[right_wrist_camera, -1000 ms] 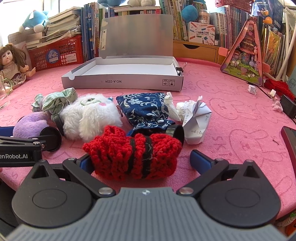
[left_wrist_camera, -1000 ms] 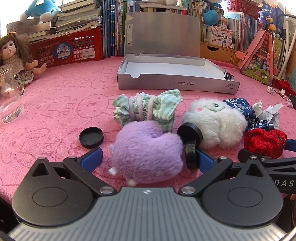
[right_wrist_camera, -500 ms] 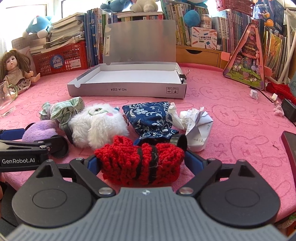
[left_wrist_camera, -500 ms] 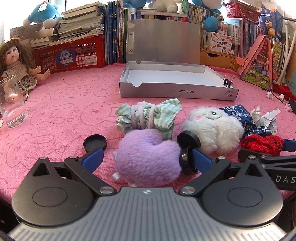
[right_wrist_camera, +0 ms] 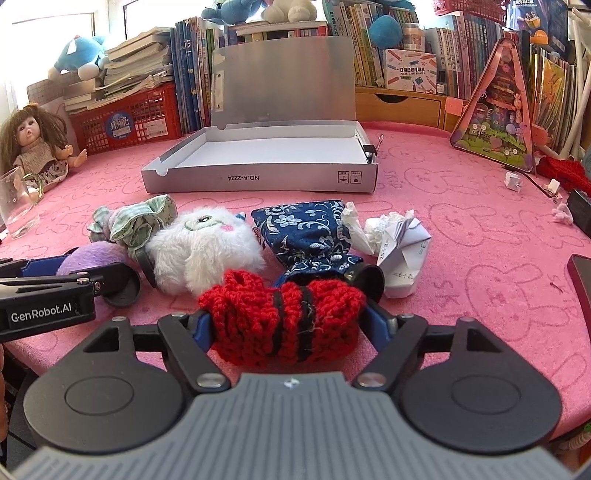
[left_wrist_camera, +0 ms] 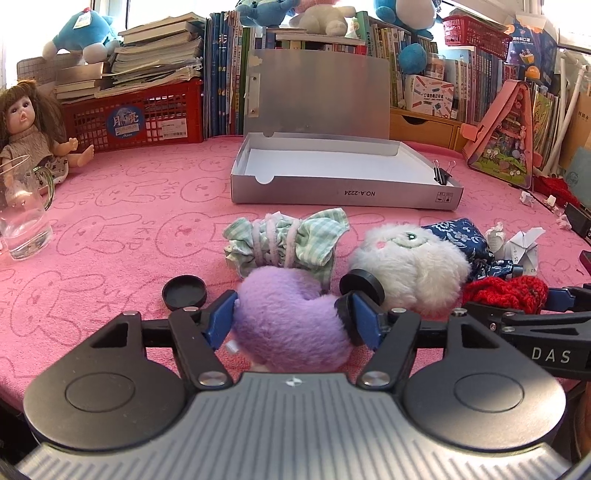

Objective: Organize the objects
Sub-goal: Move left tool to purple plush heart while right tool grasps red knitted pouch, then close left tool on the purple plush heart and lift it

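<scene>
Both jaws, wide a second ago, closing: left gripper [left_wrist_camera: 291,317] clamps purple plush [left_wrist_camera: 288,325], right gripper [right_wrist_camera: 288,325] red knit bundle [right_wrist_camera: 284,321]; lift into open box [right_wrist_camera: 258,181] likely next.

Fuzzy purple plush [left_wrist_camera: 288,332] and shaggy white plush [left_wrist_camera: 410,266], chunky red knit [right_wrist_camera: 284,325], printed blue cotton pouch [right_wrist_camera: 306,236], crumpled paper [right_wrist_camera: 399,251], matt silvery cardboard box [left_wrist_camera: 343,192], all on a soft pink terry cloth [left_wrist_camera: 122,221].

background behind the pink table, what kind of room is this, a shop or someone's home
Probably a home, likely a child's room or study corner: packed upright rows of books, blue plush toys perched on top, and a long-haired doll sitting on the pink bunny-print tablecloth.
</scene>
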The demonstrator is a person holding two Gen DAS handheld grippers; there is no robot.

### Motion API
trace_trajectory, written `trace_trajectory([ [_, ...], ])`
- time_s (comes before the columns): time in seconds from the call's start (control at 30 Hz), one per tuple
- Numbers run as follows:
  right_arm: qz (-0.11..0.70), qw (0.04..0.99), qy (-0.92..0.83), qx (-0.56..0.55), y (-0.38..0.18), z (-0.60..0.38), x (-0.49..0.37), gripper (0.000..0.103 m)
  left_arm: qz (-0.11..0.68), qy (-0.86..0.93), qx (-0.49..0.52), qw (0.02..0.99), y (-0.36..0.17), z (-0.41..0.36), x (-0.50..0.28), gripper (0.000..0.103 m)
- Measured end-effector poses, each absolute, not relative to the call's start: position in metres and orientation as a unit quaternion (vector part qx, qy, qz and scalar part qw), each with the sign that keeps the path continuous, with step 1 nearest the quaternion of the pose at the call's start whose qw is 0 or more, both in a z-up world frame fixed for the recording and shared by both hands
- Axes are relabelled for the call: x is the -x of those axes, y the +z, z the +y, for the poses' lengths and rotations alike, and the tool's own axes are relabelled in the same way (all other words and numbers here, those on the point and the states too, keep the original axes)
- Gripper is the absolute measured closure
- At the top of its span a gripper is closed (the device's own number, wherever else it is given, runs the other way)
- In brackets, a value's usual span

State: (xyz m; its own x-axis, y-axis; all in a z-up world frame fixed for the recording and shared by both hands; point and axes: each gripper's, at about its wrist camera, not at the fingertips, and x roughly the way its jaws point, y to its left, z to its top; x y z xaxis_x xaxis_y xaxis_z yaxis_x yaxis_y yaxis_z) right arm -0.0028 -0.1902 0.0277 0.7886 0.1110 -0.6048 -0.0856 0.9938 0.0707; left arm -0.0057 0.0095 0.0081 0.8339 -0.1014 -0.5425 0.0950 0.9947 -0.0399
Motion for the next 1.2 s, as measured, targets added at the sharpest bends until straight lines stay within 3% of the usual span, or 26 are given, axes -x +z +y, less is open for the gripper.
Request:
trace_trajectory([
  [0.07, 0.315, 0.947, 0.056, -0.027, 0.032, -0.191, 0.004, 0.026, 0.273, -0.052, 0.010, 0.961, 0.014, 0.010, 0.009, 0.044],
  [0.23, 0.301, 0.951, 0.062, -0.034, 0.042, -0.193, 0.007, 0.026, 0.270, -0.052, 0.012, 0.961, 0.019, 0.011, 0.010, 0.048],
  [0.33, 0.297, 0.952, 0.059, -0.036, 0.044, -0.195, 0.008, 0.026, 0.268, -0.051, 0.006, 0.962, 0.016, 0.010, 0.011, 0.046],
  [0.47, 0.305, 0.950, 0.055, -0.039, 0.041, -0.196, 0.008, 0.026, 0.277, -0.051, -0.019, 0.959, 0.009, 0.004, 0.010, 0.030],
  [0.57, 0.310, 0.949, 0.051, -0.038, 0.038, -0.195, 0.008, 0.026, 0.285, -0.047, -0.030, 0.957, 0.002, 0.003, 0.010, 0.025],
  [0.77, 0.312, 0.948, 0.045, -0.039, 0.036, -0.197, 0.009, 0.025, 0.267, -0.035, -0.029, 0.962, 0.006, 0.008, 0.015, 0.020],
  [1.2, 0.322, 0.945, 0.040, -0.038, 0.031, -0.197, 0.008, 0.025, 0.233, -0.040, -0.046, 0.971, 0.017, 0.023, 0.040, 0.019],
])
